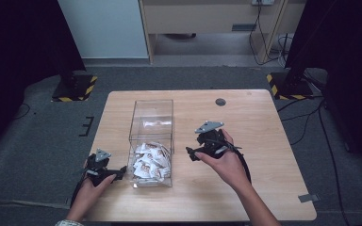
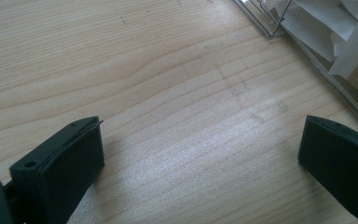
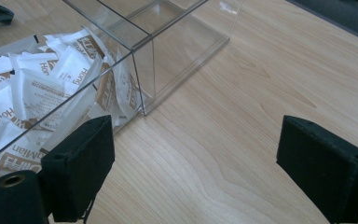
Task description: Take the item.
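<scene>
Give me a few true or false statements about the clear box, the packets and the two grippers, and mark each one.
1. The packets lie in the near compartment of the clear box. True.
2. The right gripper holds a packet. False: its jaws are open with nothing between them.
3. The left gripper is open over bare table. True.
4. The far compartment of the box is full of packets. False: it is empty.
5. The box lies between the two grippers. True.

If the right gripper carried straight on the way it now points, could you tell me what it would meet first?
Probably the bare table: the open right gripper aims down at wood just beside the clear box, whose packets lie off to one side.
</scene>
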The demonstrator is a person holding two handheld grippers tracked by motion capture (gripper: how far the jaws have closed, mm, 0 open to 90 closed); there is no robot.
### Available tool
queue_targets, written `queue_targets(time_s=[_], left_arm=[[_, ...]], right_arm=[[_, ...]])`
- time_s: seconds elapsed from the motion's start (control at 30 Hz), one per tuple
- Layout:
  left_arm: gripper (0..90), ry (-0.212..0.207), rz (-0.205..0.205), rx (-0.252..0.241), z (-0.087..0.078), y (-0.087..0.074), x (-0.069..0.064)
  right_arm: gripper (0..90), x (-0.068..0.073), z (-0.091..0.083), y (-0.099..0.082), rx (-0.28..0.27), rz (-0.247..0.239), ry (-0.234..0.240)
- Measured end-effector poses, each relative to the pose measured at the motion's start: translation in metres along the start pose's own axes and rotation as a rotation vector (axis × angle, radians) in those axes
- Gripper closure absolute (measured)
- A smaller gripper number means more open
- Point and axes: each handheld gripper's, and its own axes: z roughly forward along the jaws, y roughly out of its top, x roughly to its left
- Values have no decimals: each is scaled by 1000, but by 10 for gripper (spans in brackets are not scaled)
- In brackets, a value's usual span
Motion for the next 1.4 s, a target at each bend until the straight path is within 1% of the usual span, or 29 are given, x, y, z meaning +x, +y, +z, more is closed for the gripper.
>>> queue_targets(time_s=[0.1,0.2,0.27,0.4,0.5,0.6,0.73,0.83,1.0,1.07,1.23,1.4], left_arm=[[0,0,0,0,0,0,0],[0,0,0,0,0,0,0],[0,0,0,0,0,0,0],[0,0,-1,0,0,0,0],[0,0,-1,0,0,0,0],[0,0,-1,0,0,0,0],[0,0,0,0,0,0,0],[0,0,0,0,0,0,0],[0,0,0,0,0,0,0],[0,-1,1,0,0,0,0],[0,-2,1,0,0,0,0],[0,-1,1,0,0,0,0]], right_arm=[[94,2,0,2,-3,-6,4],[54,4,1,7,-20,-9,3],[53,5,0,11,-30,-14,8],[63,8,-2,17,-51,-27,33],[63,9,-3,21,-52,-30,26],[57,10,-4,25,-58,-26,35],[54,14,-4,29,-58,-38,44],[76,16,-4,31,-60,-33,57],[128,19,-5,37,-54,-57,54],[146,20,-6,39,-58,-50,56],[198,22,-5,43,-56,-71,67],[240,24,-5,50,-51,-77,80]])
